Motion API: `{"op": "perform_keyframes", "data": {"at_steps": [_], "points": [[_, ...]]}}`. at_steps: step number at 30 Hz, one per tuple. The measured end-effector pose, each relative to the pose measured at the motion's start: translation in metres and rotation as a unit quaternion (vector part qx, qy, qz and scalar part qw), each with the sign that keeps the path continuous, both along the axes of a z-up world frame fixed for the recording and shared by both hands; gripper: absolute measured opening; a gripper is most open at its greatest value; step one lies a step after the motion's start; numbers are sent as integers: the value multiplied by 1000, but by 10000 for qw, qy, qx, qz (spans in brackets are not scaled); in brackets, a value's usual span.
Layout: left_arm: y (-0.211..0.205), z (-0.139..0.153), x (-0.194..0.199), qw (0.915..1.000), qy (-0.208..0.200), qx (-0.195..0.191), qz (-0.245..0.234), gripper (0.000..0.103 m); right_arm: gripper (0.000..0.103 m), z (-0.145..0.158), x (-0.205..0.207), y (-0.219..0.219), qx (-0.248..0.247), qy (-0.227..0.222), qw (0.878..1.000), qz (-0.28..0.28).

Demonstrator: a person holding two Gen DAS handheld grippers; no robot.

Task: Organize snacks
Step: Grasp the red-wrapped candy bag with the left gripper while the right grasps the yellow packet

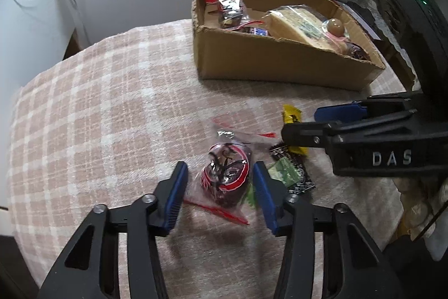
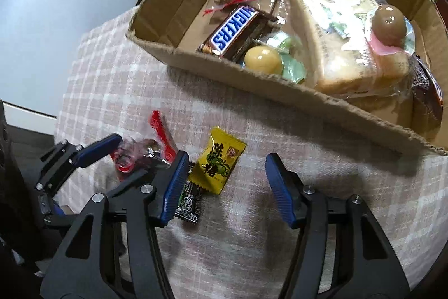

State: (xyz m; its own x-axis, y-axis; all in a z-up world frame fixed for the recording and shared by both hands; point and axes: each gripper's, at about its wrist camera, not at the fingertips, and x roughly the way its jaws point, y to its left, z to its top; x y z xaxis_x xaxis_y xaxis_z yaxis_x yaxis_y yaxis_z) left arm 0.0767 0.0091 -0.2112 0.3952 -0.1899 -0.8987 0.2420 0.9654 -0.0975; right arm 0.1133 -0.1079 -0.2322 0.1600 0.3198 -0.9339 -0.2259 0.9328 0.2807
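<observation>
A clear red-edged packet with a dark snack [image 1: 226, 178] lies on the checked cloth between the blue pads of my left gripper [image 1: 220, 167]. The pads stand close beside it without visibly squeezing it. The right wrist view shows that gripper [image 2: 142, 152] around the same packet [image 2: 131, 156]. My right gripper [image 2: 226, 156] is open over a yellow candy [image 2: 221, 161], which lies between and just ahead of its fingertips. A black-and-green packet [image 2: 189, 201] lies by its left finger. In the left wrist view the right gripper [image 1: 302, 122] reaches in from the right above the yellow candy [image 1: 292, 115].
A cardboard box [image 1: 280, 63] at the far side of the cloth holds a Snickers bar [image 2: 235, 30], a wrapped cake [image 2: 344, 46], round candies and other packets. A dark device [image 1: 406, 4] stands beyond the box. The cloth-covered surface drops off at the left.
</observation>
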Motion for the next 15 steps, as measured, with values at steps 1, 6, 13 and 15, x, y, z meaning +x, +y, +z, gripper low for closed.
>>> {"op": "perform_keyframes", "data": {"at_steps": [1, 6, 13, 15], "points": [[1, -1, 1, 10000, 1, 11, 23, 41, 61, 0, -1, 1, -45, -29, 10000, 22], [12, -3, -2, 9999, -4, -13, 148, 39, 53, 0, -7, 15, -392, -195, 9988, 237], [23, -5, -9, 9997, 39, -86, 208, 38, 37, 3, -18, 17, -700, -341, 9957, 504], [27, -6, -9, 9996, 29, -89, 254, 38, 37, 4, -18, 17, -773, -372, 9946, 590]]}}
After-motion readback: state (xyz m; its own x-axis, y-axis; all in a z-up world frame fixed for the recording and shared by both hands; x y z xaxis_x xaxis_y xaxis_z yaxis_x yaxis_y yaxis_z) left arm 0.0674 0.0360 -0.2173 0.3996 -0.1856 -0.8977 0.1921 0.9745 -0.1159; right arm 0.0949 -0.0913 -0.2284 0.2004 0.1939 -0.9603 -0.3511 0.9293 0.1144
